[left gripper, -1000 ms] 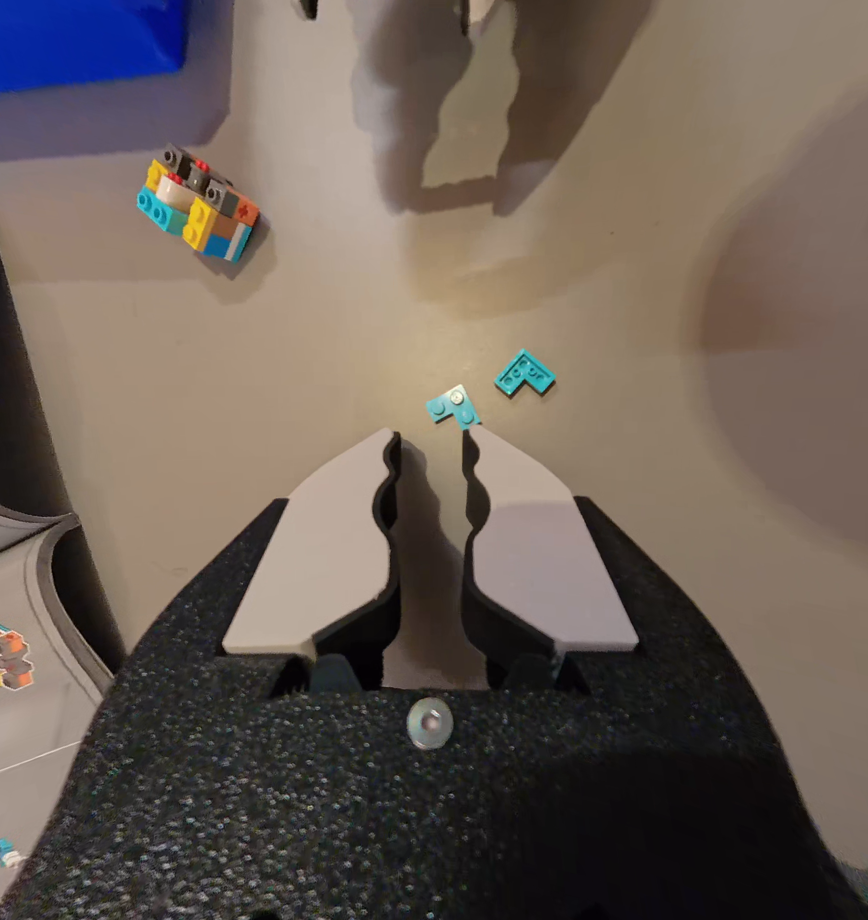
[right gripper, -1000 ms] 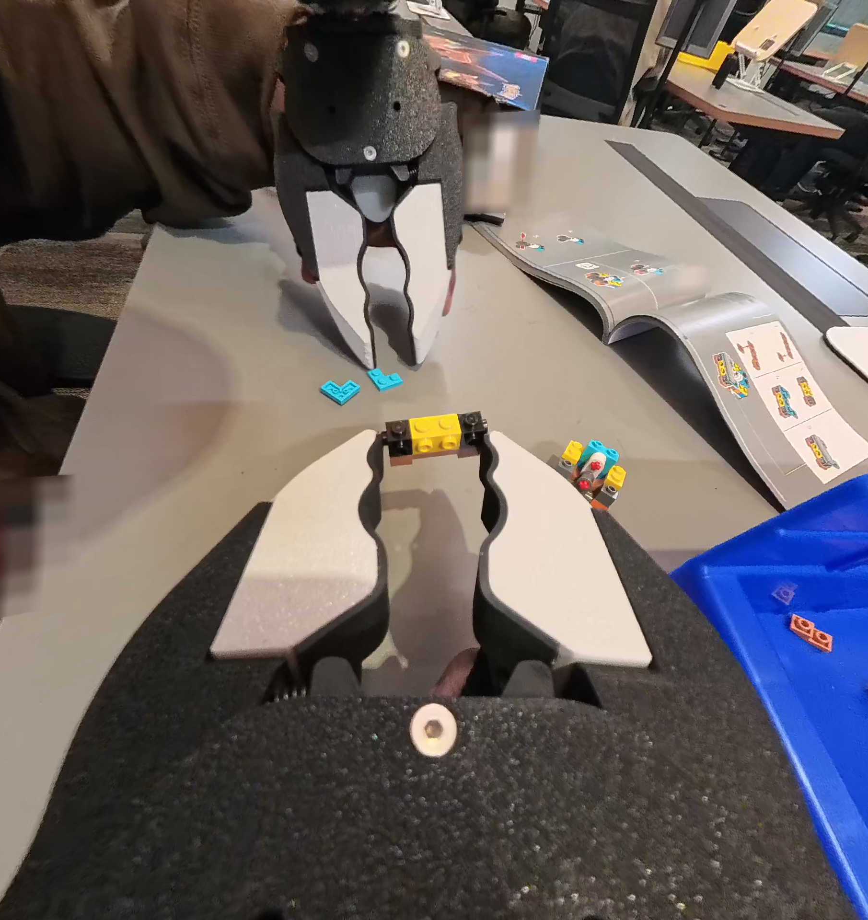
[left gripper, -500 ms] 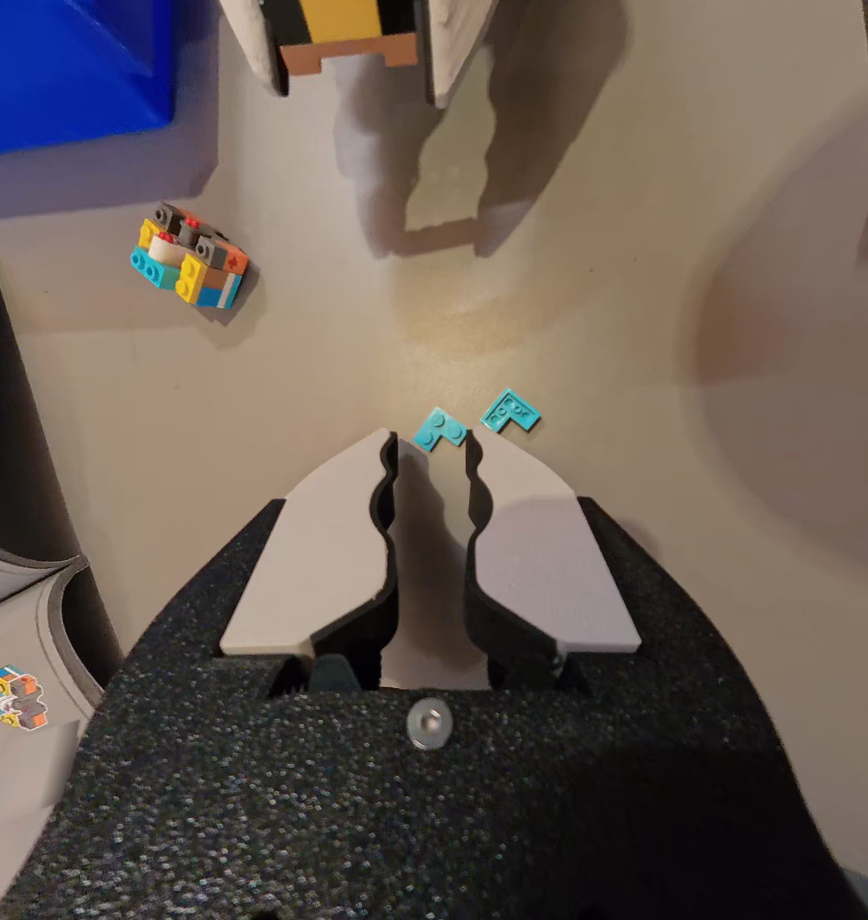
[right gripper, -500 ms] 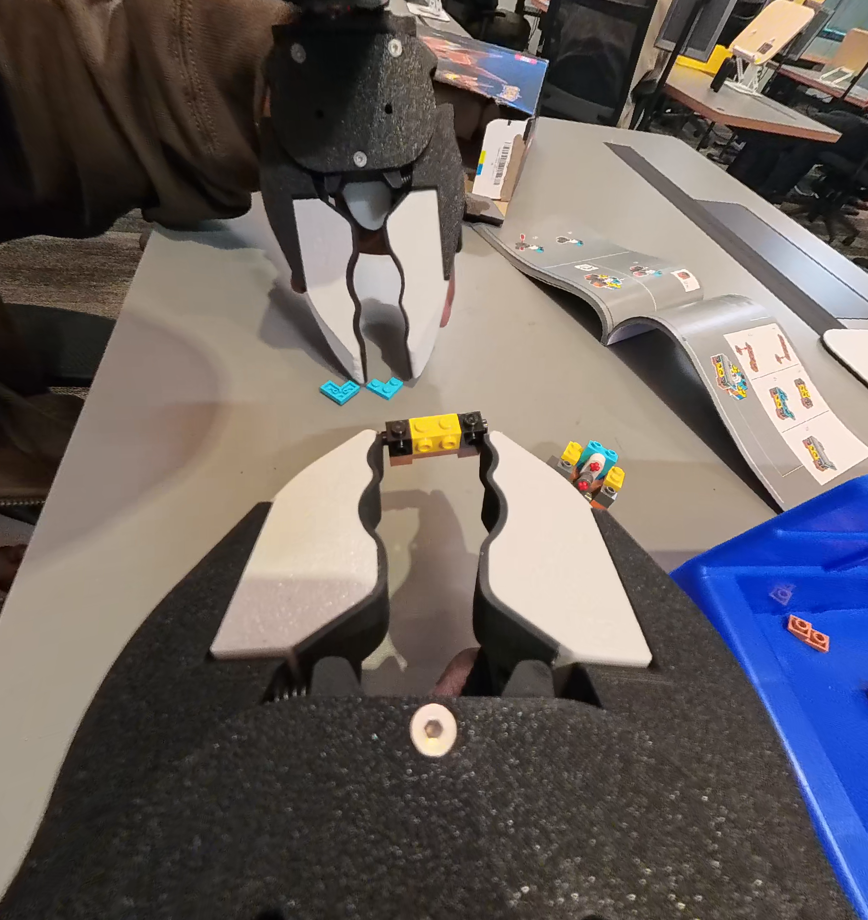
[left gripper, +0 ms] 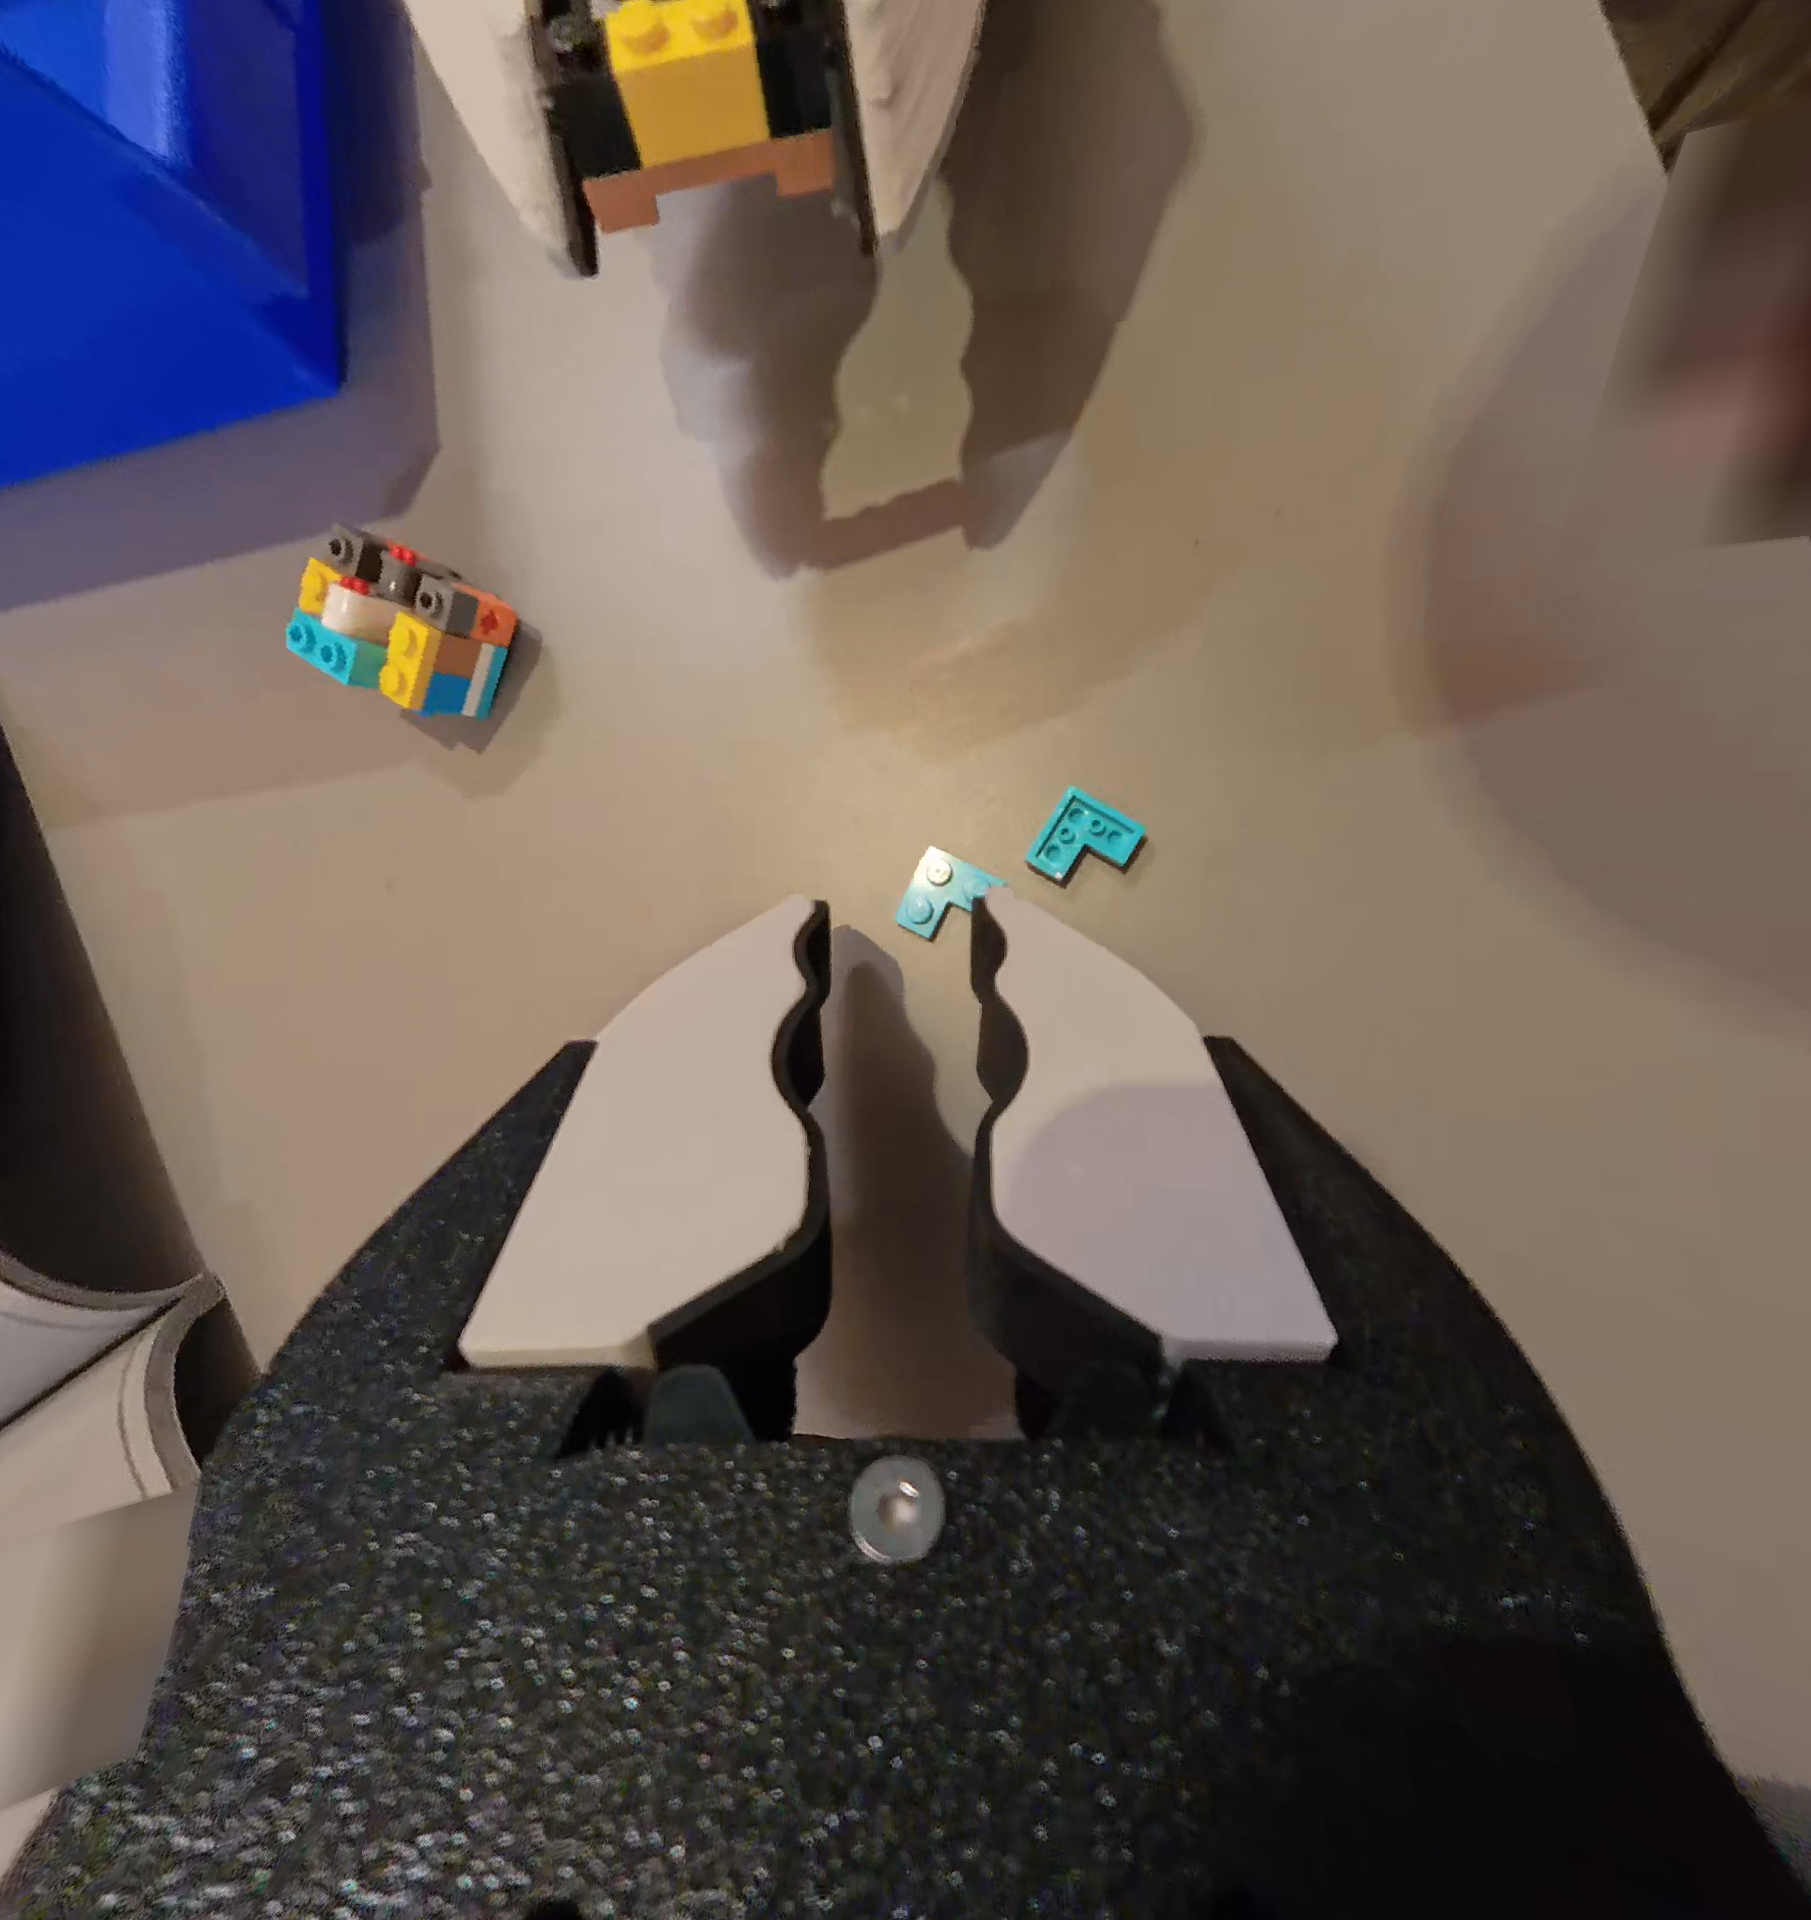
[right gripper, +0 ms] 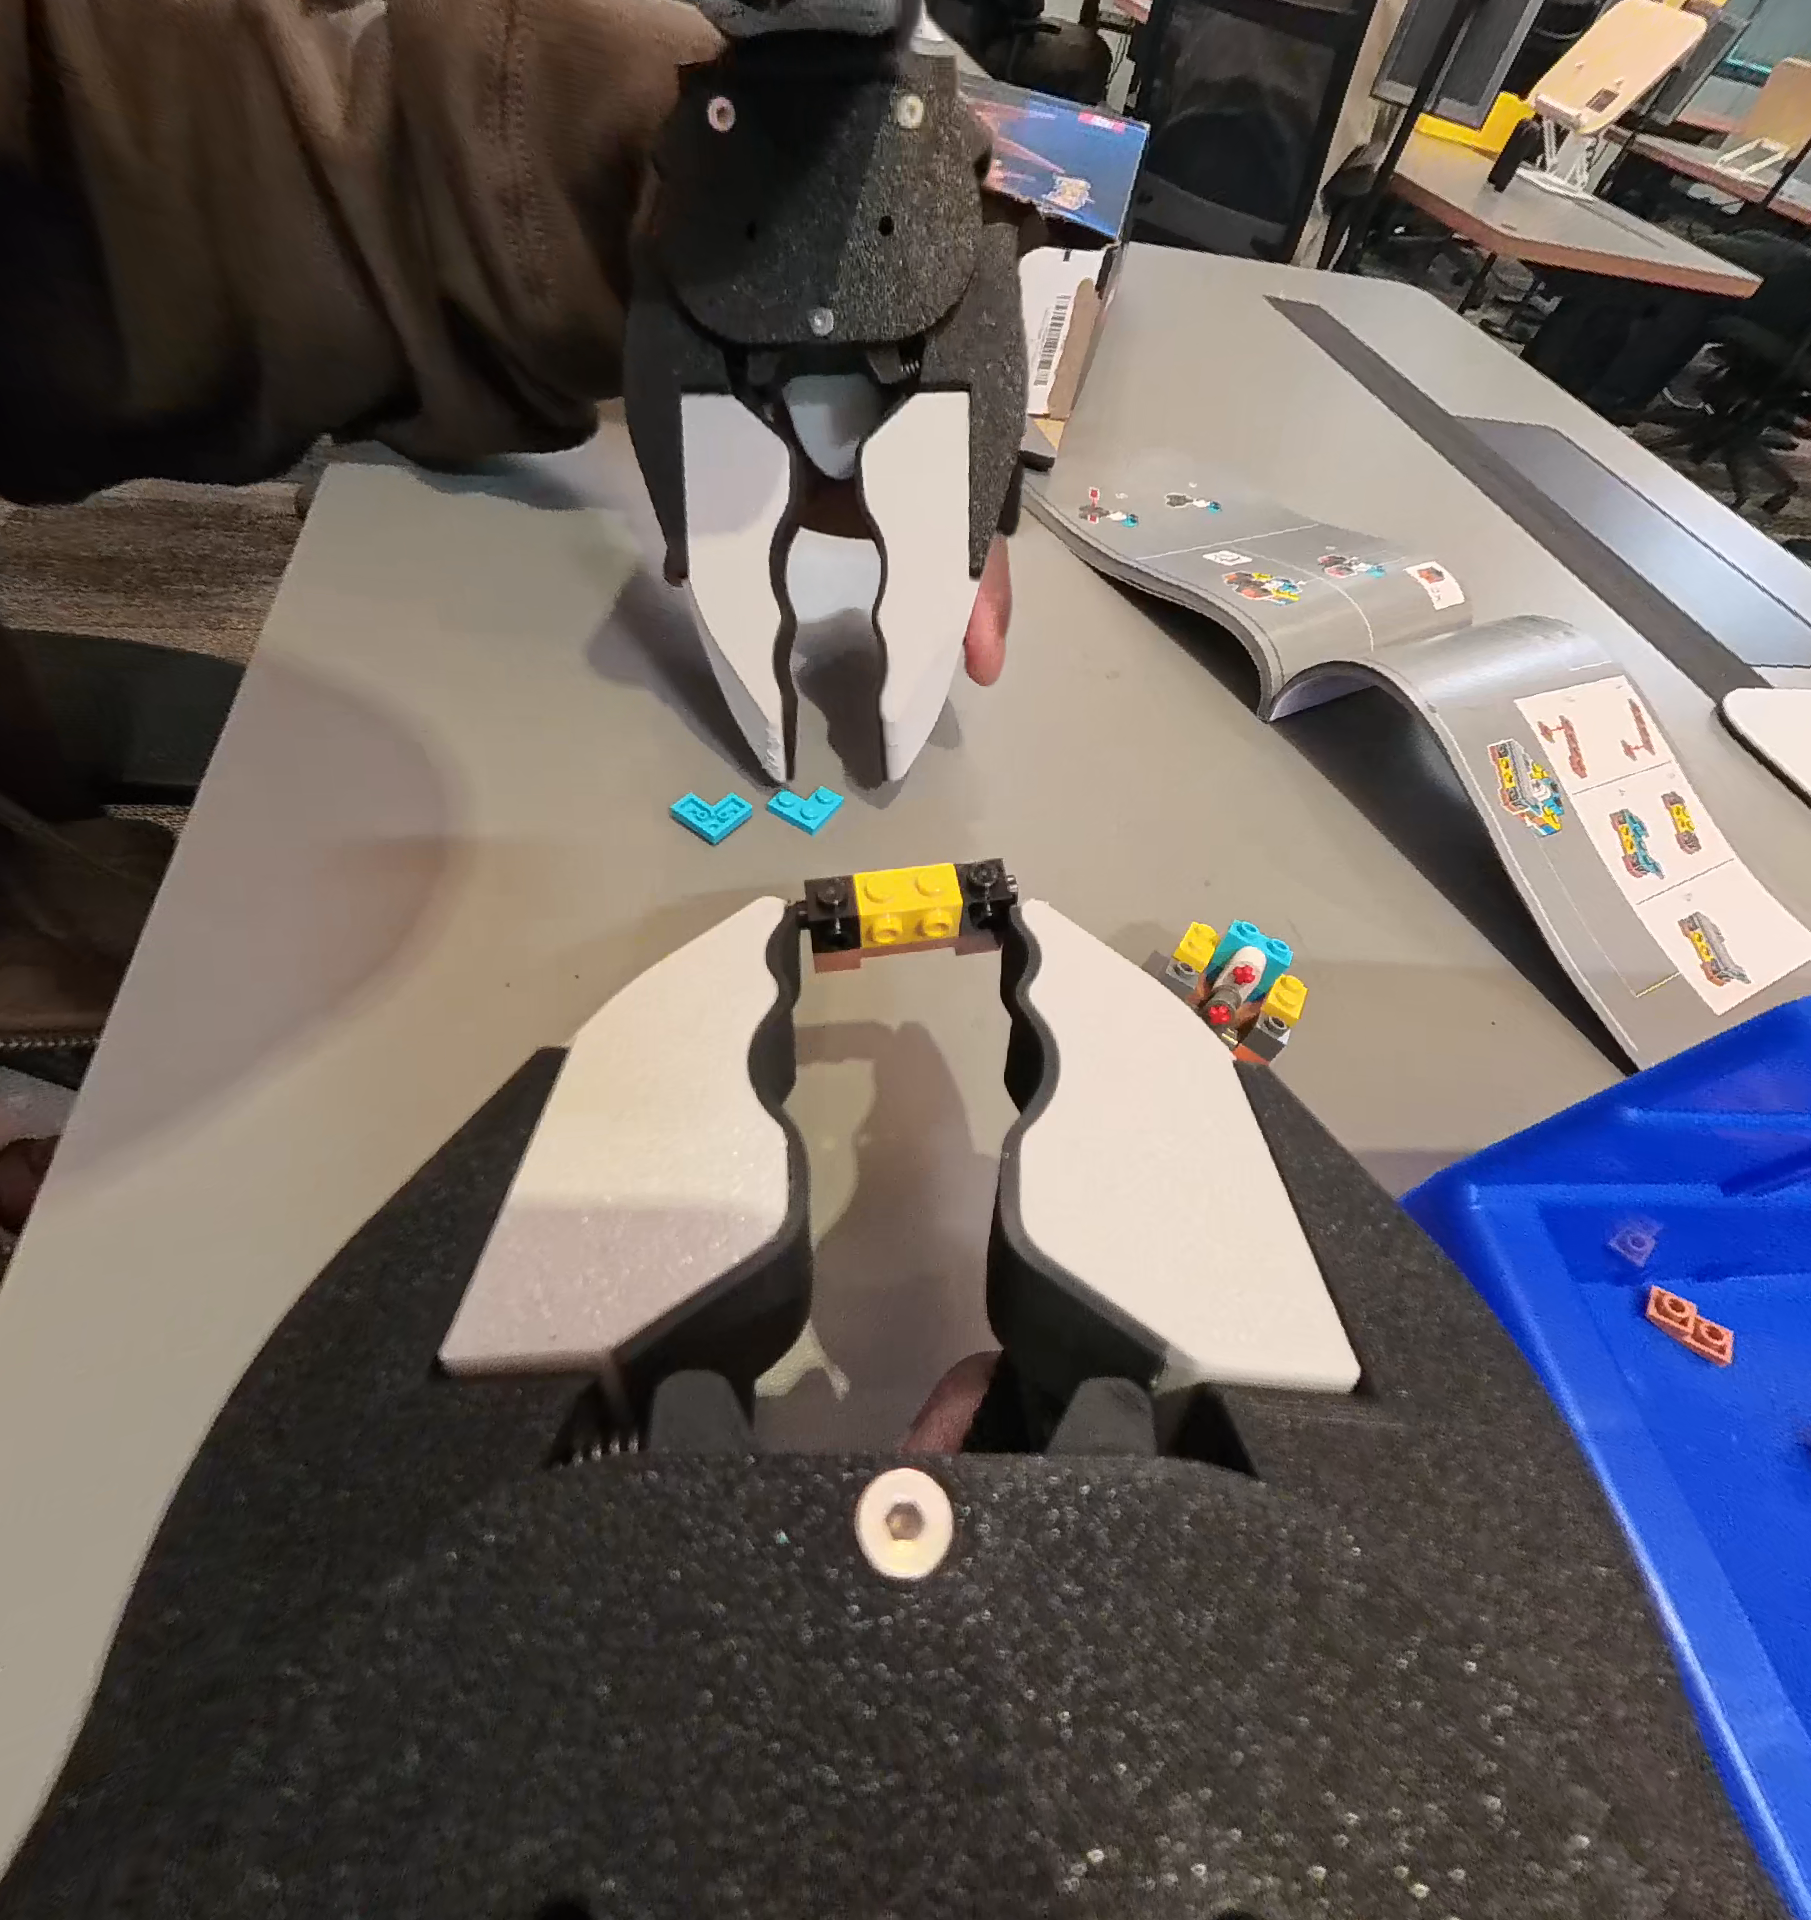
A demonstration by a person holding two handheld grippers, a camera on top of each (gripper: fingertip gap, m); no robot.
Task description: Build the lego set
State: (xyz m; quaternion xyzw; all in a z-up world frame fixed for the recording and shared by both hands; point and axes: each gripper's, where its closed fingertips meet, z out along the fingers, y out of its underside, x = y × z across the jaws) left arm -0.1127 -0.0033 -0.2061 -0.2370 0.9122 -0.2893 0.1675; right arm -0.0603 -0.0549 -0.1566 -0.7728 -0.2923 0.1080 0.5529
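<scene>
Lego sub-assembly [right gripper: 906, 920], a short black-and-yellow bar on a brown plate, sits clamped by its ends between the right tool's [right gripper: 903, 925] tips at centre frame. It looks light, rigid and likely to pop apart if squeezed unevenly, so end-on pressure seems safest. The left tool [left gripper: 901, 909], jaws parted and empty, points down at the tabletop [left gripper: 620, 831], one tip touching a teal corner plate [left gripper: 940, 891]; a second teal corner plate [left gripper: 1085, 834] lies just beside it. Thin and flat, they probably need an edge pinch. A small multicoloured build [left gripper: 402, 636] rests toward the upper left, near a blue tray [left gripper: 132, 260].
</scene>
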